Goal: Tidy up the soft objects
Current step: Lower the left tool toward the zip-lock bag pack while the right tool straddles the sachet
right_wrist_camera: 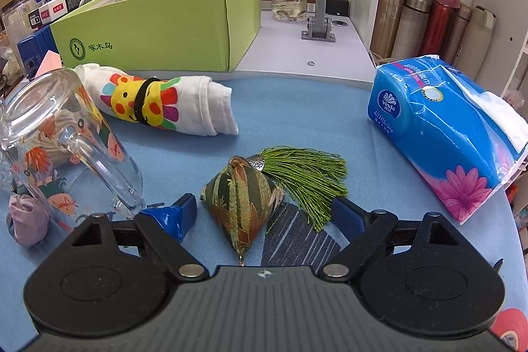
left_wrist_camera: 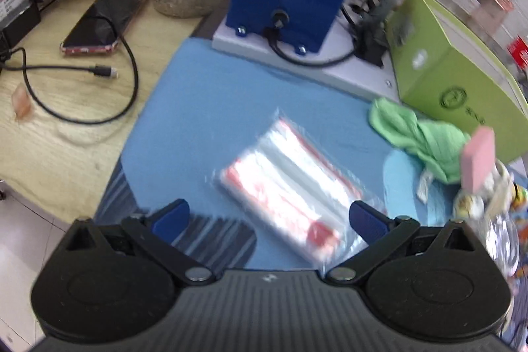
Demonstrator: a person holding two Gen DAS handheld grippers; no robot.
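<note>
A cluttered desk carries a smooth blue mat (right_wrist_camera: 297,108), with one open green cardboard box (right_wrist_camera: 158,28) at the upper left of the right wrist view. At lower centre, one pyramid-shaped brocade sachet (right_wrist_camera: 242,203) with a green thread tassel (right_wrist_camera: 307,183) lies on the mat between the spread fingers of the right gripper (right_wrist_camera: 264,213), untouched by either. One rolled printed cloth (right_wrist_camera: 165,108) lies above it; one clear glass mug (right_wrist_camera: 59,141) stands at left; one glossy tissue pack (right_wrist_camera: 445,127) sits at right. In the blurred left wrist view, the left gripper (left_wrist_camera: 269,220), jaws apart and holding nothing, frames one crinkled plastic packet (left_wrist_camera: 287,190); one crumpled green cloth (left_wrist_camera: 419,137) lies at right.
</note>
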